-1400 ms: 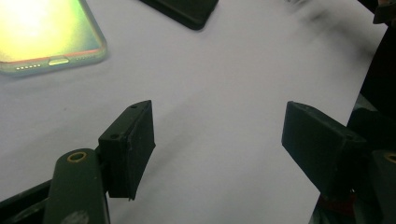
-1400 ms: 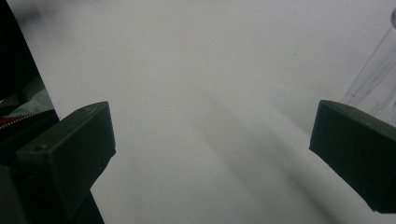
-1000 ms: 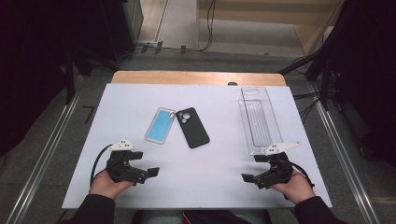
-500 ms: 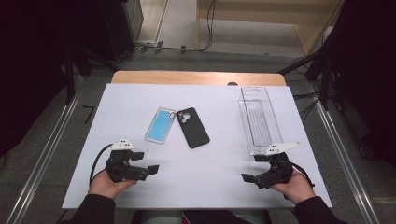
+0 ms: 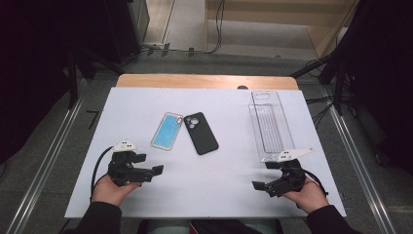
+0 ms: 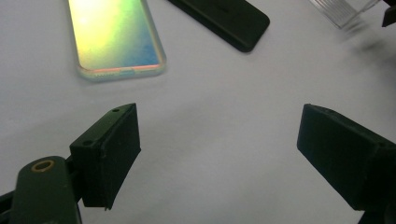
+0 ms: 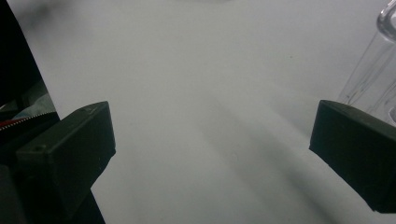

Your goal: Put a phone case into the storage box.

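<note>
A white table (image 5: 214, 195) is seen from above, with a wooden edge along its far side. On its right half a clear tray (image 5: 270, 124) is laid lengthwise, its near end just beyond the right gripper (image 5: 260, 186). Near the middle two flat things are laid side by side, almost touching at their far ends: a black case (image 5: 200, 139) with its camera cut-out turned away, and, to its left, a phone (image 5: 167, 130) with a pale, iridescent face.

The left gripper (image 5: 155, 170) is held low over the near left part of the table, pointed toward the middle; its jaws are set apart, a little narrower than a moment ago, with nothing but bare table between them. In the left gripper view the phone (image 6: 116, 37) is found ahead and to the left of the jaws, the case (image 6: 224, 18) farther off, both well clear of the pads.

The right gripper is held at the near right, pointed inward; its jaws are spread wide over bare table, with the tray (image 7: 373, 79) just beside one jaw.
</note>
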